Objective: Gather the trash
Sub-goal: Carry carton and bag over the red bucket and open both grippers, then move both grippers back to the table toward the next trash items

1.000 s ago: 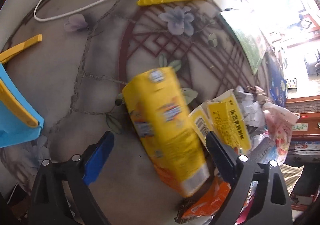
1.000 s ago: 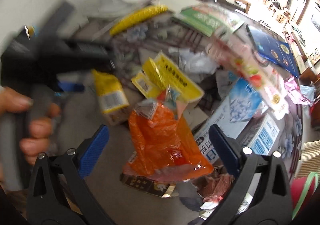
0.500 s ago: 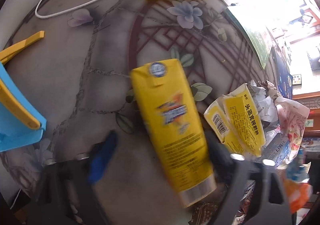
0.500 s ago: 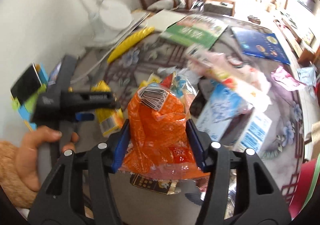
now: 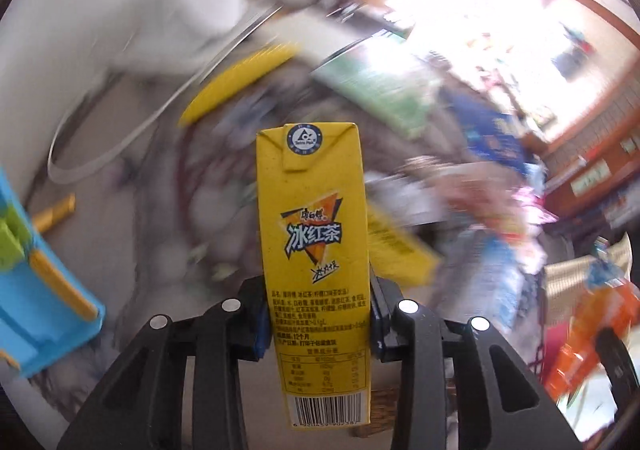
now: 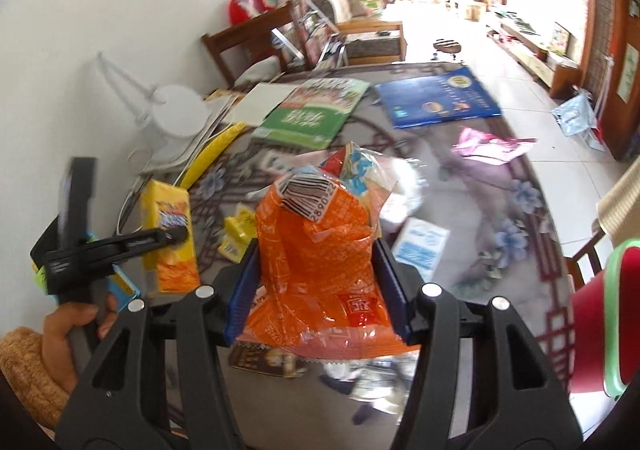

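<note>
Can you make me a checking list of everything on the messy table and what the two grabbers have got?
Surface: round table with a flower pattern.
Job's things: yellow tea carton and orange wrapper, both lifted; more wrappers and a white-blue box lie on the table.
Clutter: green book, blue book, yellow strip, white lamp.
Grippers: left gripper has just been closing and clamps the carton; right gripper has just closed on the wrapper.
Cables: white cable looped by the wall.
Surroundings: wooden chair, red bin with green rim, tiled floor.
</note>
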